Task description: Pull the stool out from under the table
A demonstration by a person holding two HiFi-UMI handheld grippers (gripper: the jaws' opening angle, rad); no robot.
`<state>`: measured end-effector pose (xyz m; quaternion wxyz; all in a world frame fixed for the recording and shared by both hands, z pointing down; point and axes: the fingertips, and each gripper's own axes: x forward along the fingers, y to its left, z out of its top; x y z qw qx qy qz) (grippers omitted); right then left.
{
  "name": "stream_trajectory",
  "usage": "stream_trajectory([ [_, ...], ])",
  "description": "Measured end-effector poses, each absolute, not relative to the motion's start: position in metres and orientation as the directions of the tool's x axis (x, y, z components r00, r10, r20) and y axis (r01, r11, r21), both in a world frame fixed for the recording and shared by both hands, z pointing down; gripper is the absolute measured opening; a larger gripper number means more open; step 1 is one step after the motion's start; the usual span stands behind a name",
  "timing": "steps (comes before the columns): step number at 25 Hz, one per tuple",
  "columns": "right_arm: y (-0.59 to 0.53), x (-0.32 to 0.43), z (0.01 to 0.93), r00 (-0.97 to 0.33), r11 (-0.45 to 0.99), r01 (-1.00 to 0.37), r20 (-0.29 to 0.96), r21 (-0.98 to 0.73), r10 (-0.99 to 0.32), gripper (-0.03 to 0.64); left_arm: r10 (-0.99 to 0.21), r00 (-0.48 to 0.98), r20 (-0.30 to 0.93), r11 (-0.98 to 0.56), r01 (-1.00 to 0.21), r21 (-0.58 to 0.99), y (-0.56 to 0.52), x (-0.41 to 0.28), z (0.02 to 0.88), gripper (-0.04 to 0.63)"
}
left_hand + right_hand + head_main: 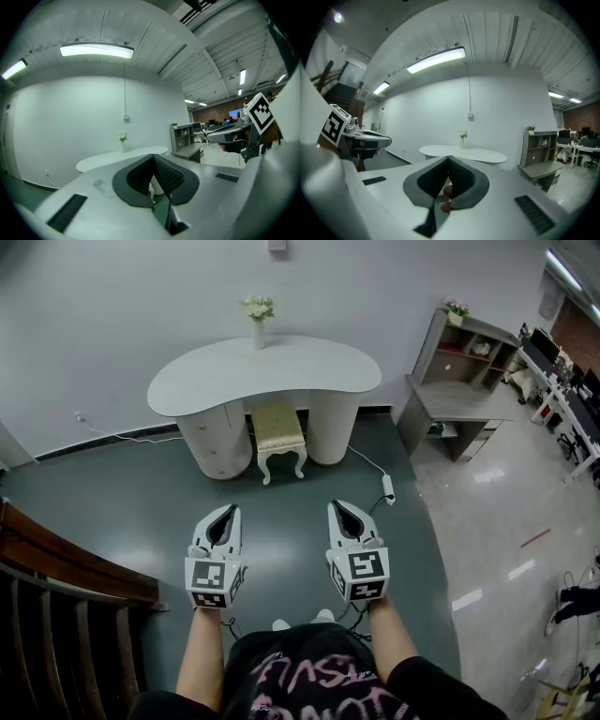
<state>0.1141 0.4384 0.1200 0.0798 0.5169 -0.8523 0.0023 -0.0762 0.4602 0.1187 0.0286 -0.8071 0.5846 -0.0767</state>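
Head view: one cream-cushioned white-legged stool sits under the white kidney-shaped table at twelve o'clock; pink shirt lettering is unreadable. Left gripper view: left gripper jaws together, empty. Right gripper view: right gripper likewise closed, holding nothing.

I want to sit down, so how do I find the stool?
Look for the white kidney-shaped table against the pale wall, with a white vase of flowers on top. Tucked in the gap between its two rounded white pedestals is the small stool. It alone has a cream cushioned seat and curvy white legs.
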Motion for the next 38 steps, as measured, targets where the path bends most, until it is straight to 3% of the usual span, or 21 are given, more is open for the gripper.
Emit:
stream_trajectory([
  [20,0.445,0.108,0.131,-0.385,0.403,-0.908,0.156,0.110,-0.910,0.061,-0.934,0.333,0.133,-0.347,-0.933,-0.099,0.467,-0.091,0.147,0.012],
  [38,0.328,0.108,0.159,-0.412,0.431,-0.899,0.187,0.073,-0.892,0.061,-0.936,0.298,0.189,-0.320,-0.942,-0.100,0.359,-0.094,0.167,0.012],
])
